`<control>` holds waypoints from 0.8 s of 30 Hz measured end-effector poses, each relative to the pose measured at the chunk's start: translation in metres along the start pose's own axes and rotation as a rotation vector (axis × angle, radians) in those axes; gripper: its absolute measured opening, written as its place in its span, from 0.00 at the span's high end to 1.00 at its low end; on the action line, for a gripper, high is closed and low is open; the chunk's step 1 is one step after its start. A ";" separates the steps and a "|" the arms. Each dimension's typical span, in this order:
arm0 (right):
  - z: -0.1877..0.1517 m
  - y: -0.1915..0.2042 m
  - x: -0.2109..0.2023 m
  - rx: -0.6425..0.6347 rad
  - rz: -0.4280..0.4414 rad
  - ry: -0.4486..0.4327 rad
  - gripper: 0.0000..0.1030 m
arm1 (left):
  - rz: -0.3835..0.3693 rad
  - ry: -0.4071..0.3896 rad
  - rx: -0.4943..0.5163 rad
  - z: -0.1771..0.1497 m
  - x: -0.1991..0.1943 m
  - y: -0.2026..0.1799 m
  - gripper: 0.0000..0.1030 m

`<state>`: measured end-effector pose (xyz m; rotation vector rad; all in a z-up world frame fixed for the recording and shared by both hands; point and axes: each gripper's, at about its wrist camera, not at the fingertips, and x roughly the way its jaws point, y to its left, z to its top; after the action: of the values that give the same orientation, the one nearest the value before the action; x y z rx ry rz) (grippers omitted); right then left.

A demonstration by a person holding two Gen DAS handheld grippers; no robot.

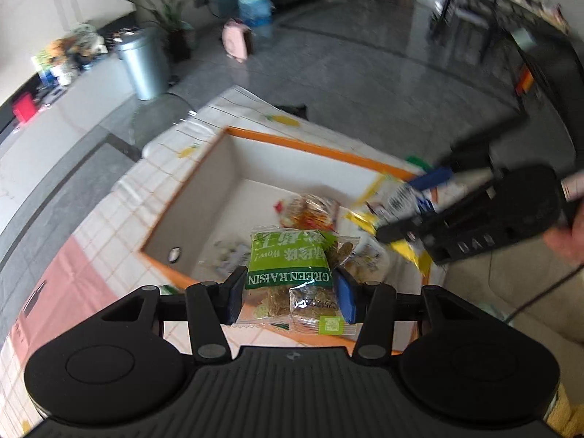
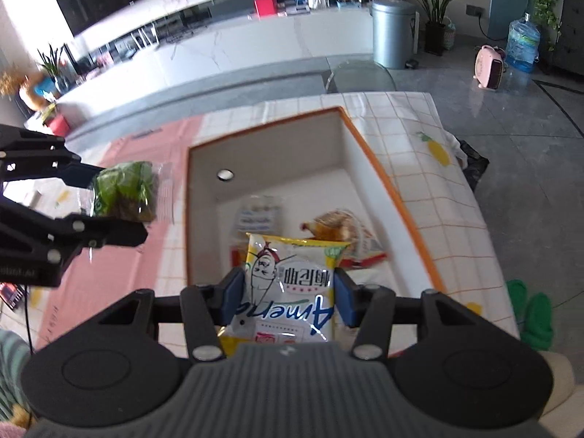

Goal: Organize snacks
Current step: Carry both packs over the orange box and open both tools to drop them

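My left gripper [image 1: 290, 294] is shut on a green raisin snack packet [image 1: 290, 266], held above the near edge of an orange-rimmed white box [image 1: 314, 148]. My right gripper [image 2: 288, 297] is shut on a yellow and white snack bag [image 2: 292, 284], over the same box [image 2: 379, 168]. Each gripper shows in the other's view: the right gripper [image 1: 412, 200] with its bag at the box's right side, the left gripper [image 2: 106, 200] with the green packet [image 2: 124, 189] left of the box. Inside the box lie a reddish-brown packet [image 1: 310, 211] and a pale packet [image 2: 259, 215].
The box sits on a table with a checked white and pink cloth [image 2: 419, 138]. Grey tiled floor lies beyond, with a metal bin [image 2: 392, 33], a water jug [image 2: 522, 42], a pink heater [image 2: 489, 67] and potted plants. A green item [image 2: 533, 314] lies at the table's right.
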<state>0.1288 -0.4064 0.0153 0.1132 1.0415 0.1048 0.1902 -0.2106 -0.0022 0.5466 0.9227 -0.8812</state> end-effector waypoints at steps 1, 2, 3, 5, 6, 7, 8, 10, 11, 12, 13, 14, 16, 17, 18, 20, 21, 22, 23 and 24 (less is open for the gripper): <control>0.003 -0.005 0.004 -0.024 -0.007 0.015 0.51 | 0.006 0.023 0.025 0.002 0.010 -0.006 0.45; 0.006 -0.009 0.010 -0.051 -0.012 0.031 0.51 | 0.014 0.042 0.047 0.004 0.019 -0.010 0.45; 0.009 -0.013 0.015 -0.076 -0.017 0.043 0.51 | 0.019 0.064 0.070 0.005 0.029 -0.016 0.45; 0.012 -0.019 0.026 -0.120 -0.022 0.074 0.51 | 0.013 0.112 0.099 0.007 0.048 -0.022 0.45; 0.014 -0.021 0.034 -0.137 -0.033 0.094 0.51 | 0.007 0.138 0.107 0.007 0.056 -0.024 0.45; 0.015 -0.023 0.041 -0.153 -0.042 0.111 0.51 | 0.001 0.164 0.117 0.008 0.065 -0.026 0.45; 0.015 -0.023 0.046 -0.171 -0.049 0.126 0.51 | -0.006 0.184 0.127 0.008 0.073 -0.028 0.45; 0.013 -0.019 0.057 -0.206 -0.062 0.160 0.51 | -0.026 0.222 0.142 0.008 0.086 -0.031 0.45; 0.012 -0.019 0.062 -0.222 -0.065 0.173 0.51 | -0.038 0.241 0.149 0.009 0.093 -0.033 0.45; 0.010 -0.018 0.065 -0.238 -0.068 0.185 0.51 | -0.047 0.256 0.156 0.009 0.098 -0.034 0.45; 0.010 -0.017 0.070 -0.254 -0.070 0.197 0.51 | -0.055 0.272 0.166 0.010 0.104 -0.035 0.45; 0.009 -0.016 0.074 -0.265 -0.068 0.207 0.51 | -0.063 0.293 0.178 0.010 0.111 -0.035 0.45; 0.009 -0.016 0.081 -0.280 -0.059 0.222 0.51 | -0.067 0.323 0.193 0.008 0.121 -0.039 0.45; 0.008 -0.016 0.083 -0.287 -0.058 0.228 0.51 | -0.070 0.338 0.203 0.008 0.126 -0.042 0.45; 0.008 -0.016 0.085 -0.295 -0.059 0.234 0.51 | -0.074 0.347 0.208 0.007 0.130 -0.043 0.45; 0.008 -0.017 0.090 -0.303 -0.060 0.249 0.51 | -0.084 0.360 0.208 0.006 0.135 -0.045 0.45; 0.007 -0.018 0.091 -0.302 -0.059 0.257 0.51 | -0.089 0.362 0.206 0.005 0.137 -0.045 0.45; 0.007 -0.019 0.093 -0.301 -0.057 0.264 0.51 | -0.093 0.364 0.203 0.004 0.139 -0.045 0.44; 0.008 -0.019 0.095 -0.299 -0.053 0.269 0.51 | -0.095 0.363 0.200 0.005 0.140 -0.045 0.44; 0.007 -0.019 0.095 -0.295 -0.047 0.272 0.51 | -0.097 0.362 0.199 0.005 0.142 -0.045 0.44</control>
<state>0.1837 -0.4124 -0.0653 -0.1981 1.2876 0.2346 0.1983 -0.2967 -0.1238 0.8580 1.2040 -0.9859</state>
